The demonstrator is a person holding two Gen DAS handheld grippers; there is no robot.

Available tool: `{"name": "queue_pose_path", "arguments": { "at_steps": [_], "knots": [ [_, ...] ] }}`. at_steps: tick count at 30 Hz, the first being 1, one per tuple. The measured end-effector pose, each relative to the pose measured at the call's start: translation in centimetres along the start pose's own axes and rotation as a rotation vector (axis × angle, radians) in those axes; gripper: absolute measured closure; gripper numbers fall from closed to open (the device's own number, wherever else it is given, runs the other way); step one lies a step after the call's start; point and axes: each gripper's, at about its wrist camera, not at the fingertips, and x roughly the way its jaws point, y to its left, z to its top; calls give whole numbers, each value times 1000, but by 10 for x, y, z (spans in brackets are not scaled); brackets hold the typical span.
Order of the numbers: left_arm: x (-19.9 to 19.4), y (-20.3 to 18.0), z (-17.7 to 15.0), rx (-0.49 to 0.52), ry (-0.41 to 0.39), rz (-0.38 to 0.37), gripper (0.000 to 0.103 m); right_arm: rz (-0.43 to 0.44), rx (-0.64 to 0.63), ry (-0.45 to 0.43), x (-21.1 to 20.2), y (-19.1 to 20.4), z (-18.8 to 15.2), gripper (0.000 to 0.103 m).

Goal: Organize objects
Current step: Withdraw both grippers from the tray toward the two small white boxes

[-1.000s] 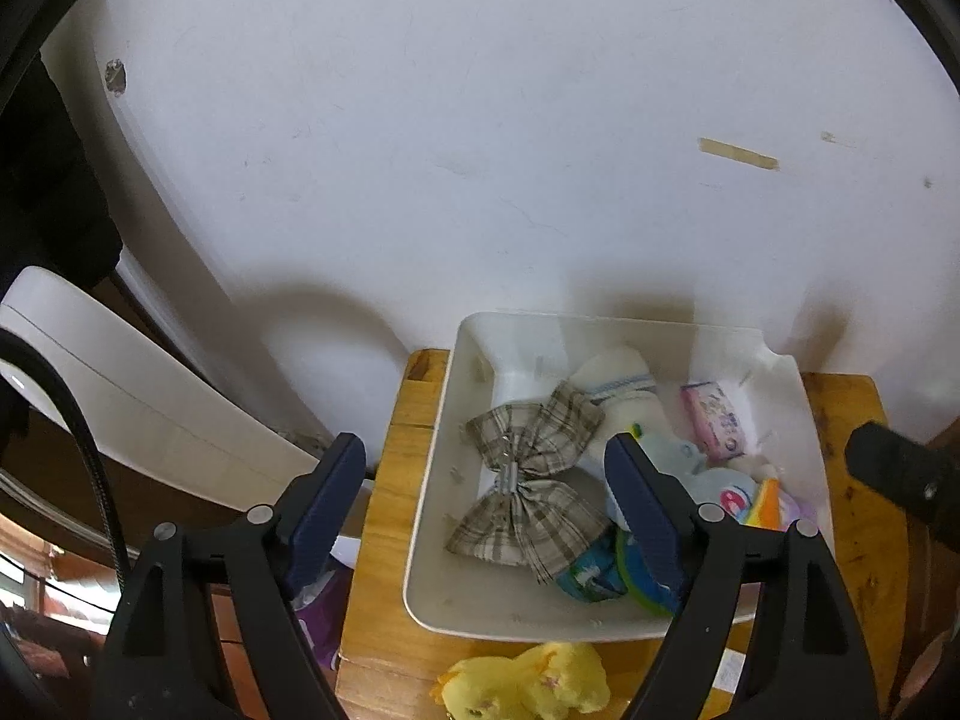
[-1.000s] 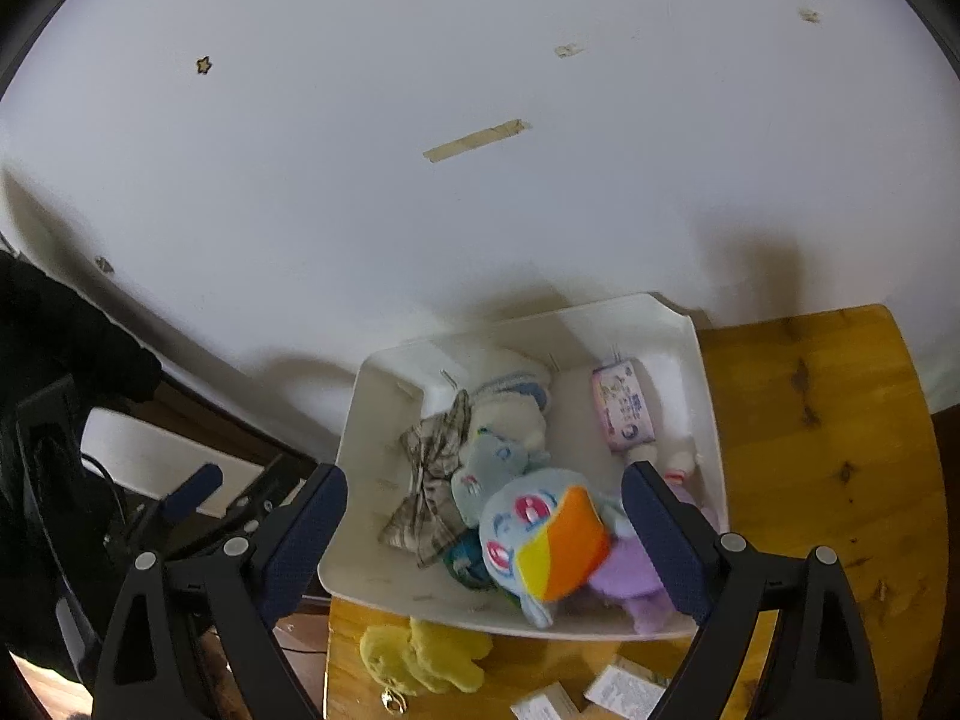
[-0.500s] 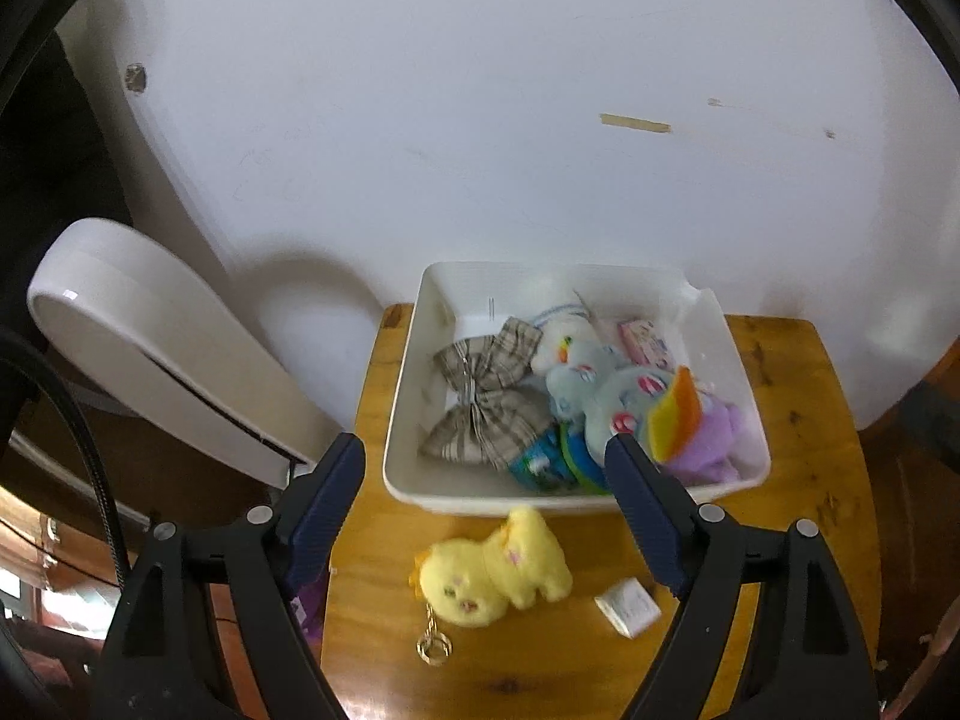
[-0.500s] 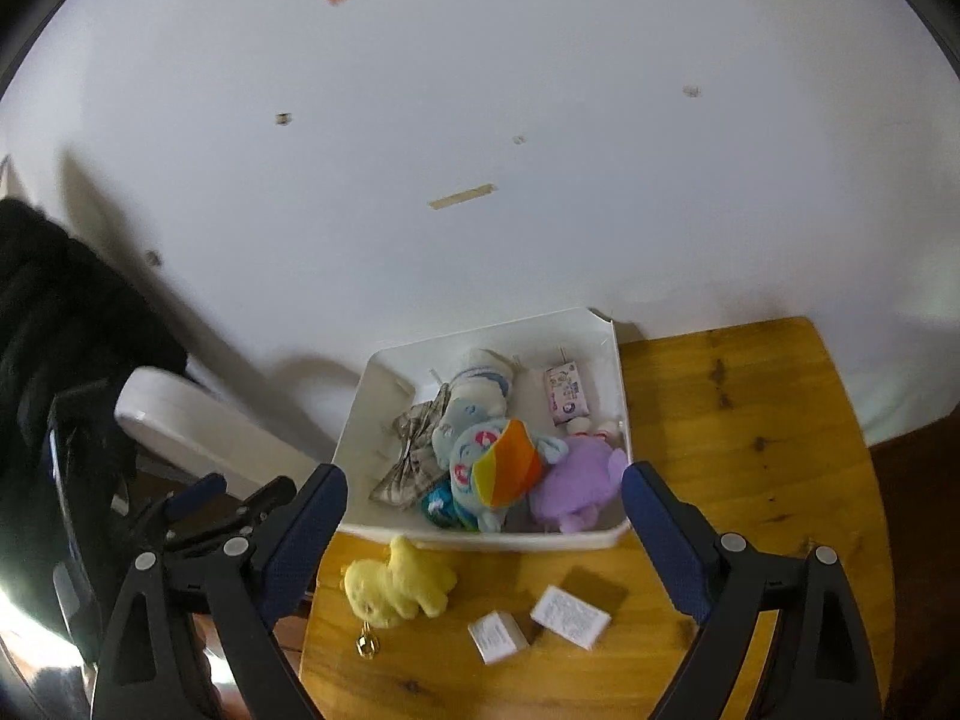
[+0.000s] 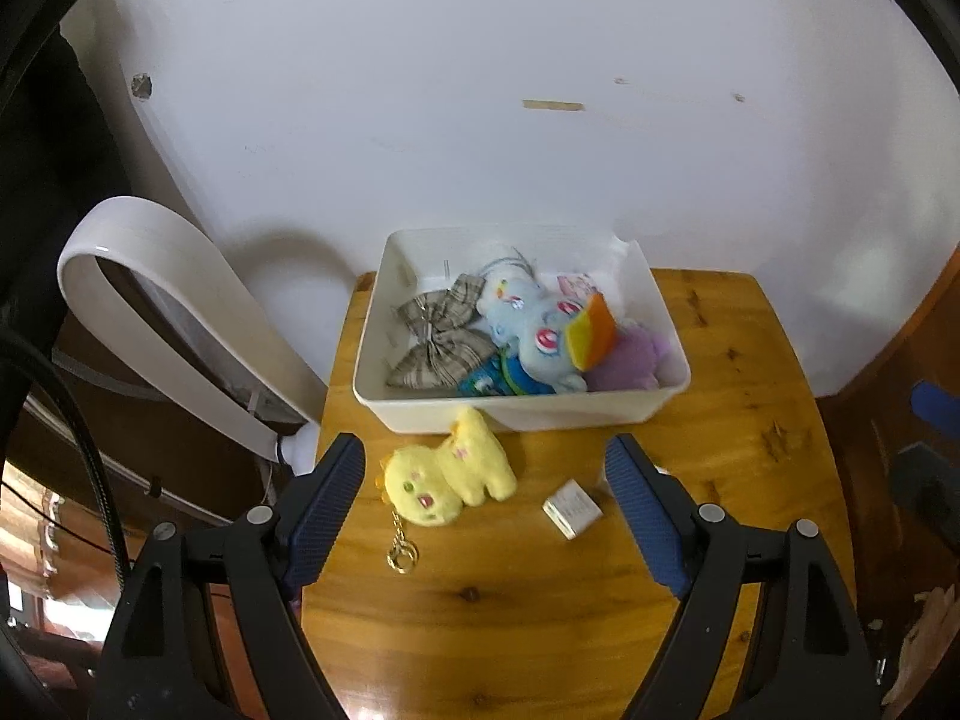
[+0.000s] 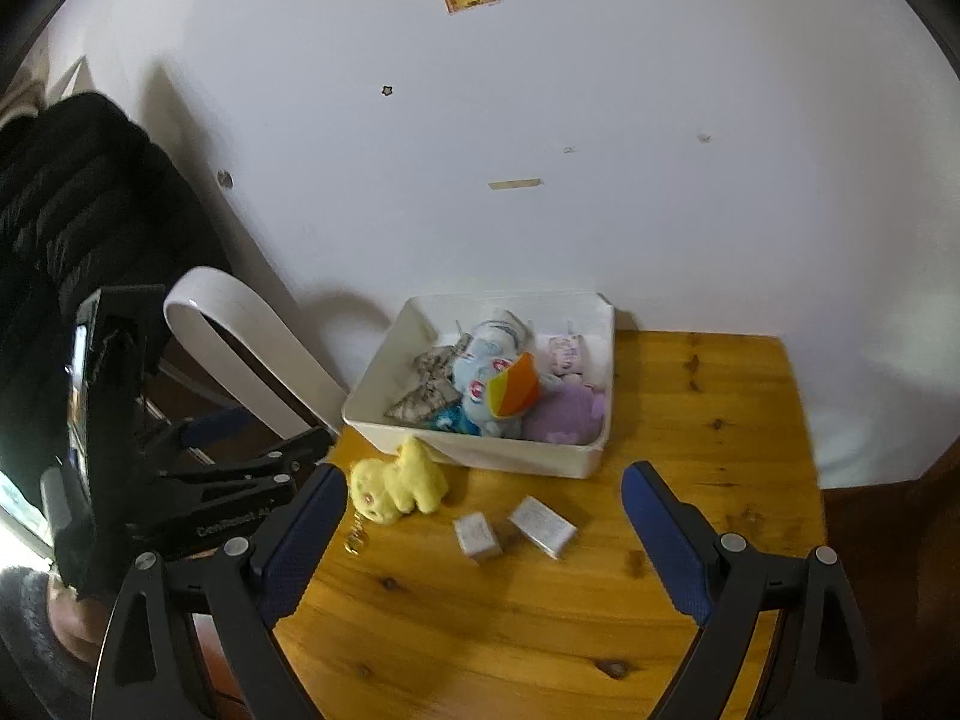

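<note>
At the far left of the right wrist view, the left gripper showed only as black arms beside the table, held by the person's hand; in its own view its jaws stood spread wide with nothing between them, above the near part of the table. Just right of that, the yellow plush with its keyring lay on the wood, touching or nearly touching the front wall of the white bin. The bin sat at the back of the table against the wall, already holding a plaid bow, a blue plush and a purple plush. Further right, two small boxes lay on the table in front of the bin, near each other. The right gripper hung over them, jaws likewise spread and empty. Both grippers pointed steeply downward toward the table from the near side. The step in hand looked like fetching the loose things into the bin; the plush was best pinched across its body, not the keyring, which would dangle and could catch on the rim. The boxes were low and flat, so the jaws would need to come down nearly to the wood and square to their sides.
</note>
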Motion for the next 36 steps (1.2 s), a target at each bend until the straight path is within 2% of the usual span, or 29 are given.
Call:
{"name": "queue_pose_path", "arguments": {
  "at_steps": [9, 19, 22, 27, 30, 36],
  "knots": [
    [-33, -19, -24, 4, -22, -37, 18, -87, -75, -27, -34, -26, -18, 10],
    [-27, -47, -52, 23, 9, -54, 18, -80, -173, 9, -24, -51, -26, 10],
    [-16, -50, -56, 3, 15, -62, 18, -61, -229, -2, -18, -49, -25, 10],
    [13, -52, -63, -99, 15, -87, 18, -41, -297, 30, 7, -48, -28, 10],
    [38, -59, -68, -130, 19, -46, 18, -31, -335, 69, 32, -50, -35, 10],
    [93, -66, -74, -217, 80, -20, 18, -23, -401, 132, 84, -60, -49, 11]
  ]
}}
